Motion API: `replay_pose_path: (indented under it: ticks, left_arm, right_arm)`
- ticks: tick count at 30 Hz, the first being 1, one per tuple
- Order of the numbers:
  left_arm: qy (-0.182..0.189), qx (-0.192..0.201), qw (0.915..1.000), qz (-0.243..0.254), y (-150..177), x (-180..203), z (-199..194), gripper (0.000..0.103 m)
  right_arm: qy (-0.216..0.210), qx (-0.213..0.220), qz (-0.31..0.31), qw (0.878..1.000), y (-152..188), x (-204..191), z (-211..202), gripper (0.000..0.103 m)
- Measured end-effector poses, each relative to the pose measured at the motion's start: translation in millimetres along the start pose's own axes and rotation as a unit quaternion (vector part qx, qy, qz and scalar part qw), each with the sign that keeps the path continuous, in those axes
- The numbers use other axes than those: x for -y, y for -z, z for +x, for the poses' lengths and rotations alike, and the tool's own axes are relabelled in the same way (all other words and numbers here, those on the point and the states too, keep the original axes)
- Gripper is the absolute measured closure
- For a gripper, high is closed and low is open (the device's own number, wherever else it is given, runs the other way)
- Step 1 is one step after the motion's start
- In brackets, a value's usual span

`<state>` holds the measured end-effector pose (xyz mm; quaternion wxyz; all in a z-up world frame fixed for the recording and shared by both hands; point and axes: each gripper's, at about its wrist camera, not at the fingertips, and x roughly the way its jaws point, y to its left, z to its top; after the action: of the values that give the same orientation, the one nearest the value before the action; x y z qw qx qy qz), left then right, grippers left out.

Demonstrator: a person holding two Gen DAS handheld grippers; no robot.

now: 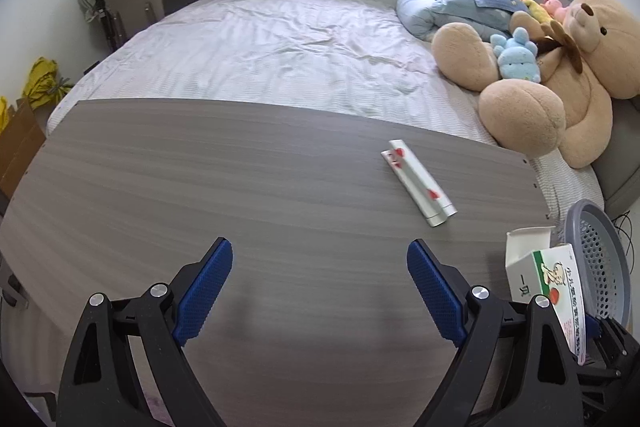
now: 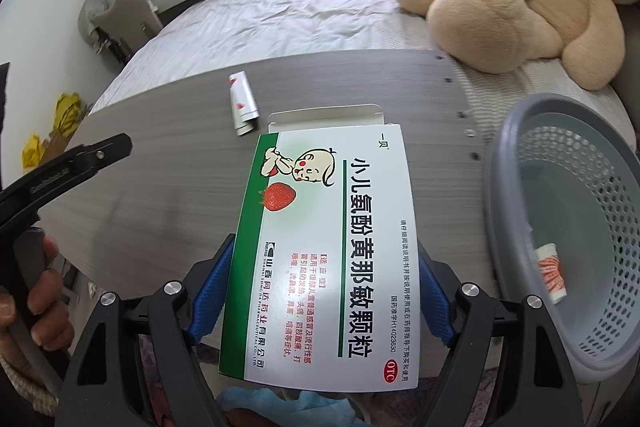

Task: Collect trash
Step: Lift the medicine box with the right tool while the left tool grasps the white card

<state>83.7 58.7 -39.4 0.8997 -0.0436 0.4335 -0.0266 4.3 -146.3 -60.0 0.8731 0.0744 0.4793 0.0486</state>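
The right claw grips the open medicine box above the worktop, and I reckon it next swings toward three o'clock over the grey basket and lets go, while the left claw gapes empty.

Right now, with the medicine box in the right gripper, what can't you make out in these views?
- Medicine box contents: end flap open, inside faces away, right wrist view.
- Basket: interior unseen, cut off by the frame edge, left wrist view.
- Sachets: print too small, both views.
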Motion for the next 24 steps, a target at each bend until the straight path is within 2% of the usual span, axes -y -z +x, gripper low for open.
replay_pose_path:
  ticks: [8, 16, 20, 22, 23, 24]
  left_arm:
    - [0.017, -0.004, 0.9998, 0.003, -28, 50, 36, 0.016]
    - [-0.005, -0.036, 0.9993, 0.003, -39, 73, 94, 0.016]
    - [-0.016, -0.041, 0.999, 0.004, -39, 74, 105, 0.023]
    - [-0.021, -0.038, 0.999, 0.014, -38, 76, 104, 0.033]
    - [-0.021, -0.035, 0.999, 0.019, -38, 77, 103, 0.046]
    - [-0.012, -0.033, 0.9991, 0.025, -38, 77, 99, 0.074]
  right_arm:
    - [0.006, 0.044, 0.035, 0.998, -8, 37, -28, 0.025]
    - [0.0, 0.056, 0.06, 0.997, -16, 63, -31, 0.025]
    - [-0.007, 0.055, 0.071, 0.996, -19, 72, -28, 0.025]
    - [-0.009, 0.053, 0.075, 0.996, -20, 75, -25, 0.025]
    - [-0.01, 0.051, 0.076, 0.996, -20, 75, -23, 0.025]
    - [-0.011, 0.05, 0.077, 0.996, -20, 76, -22, 0.025]
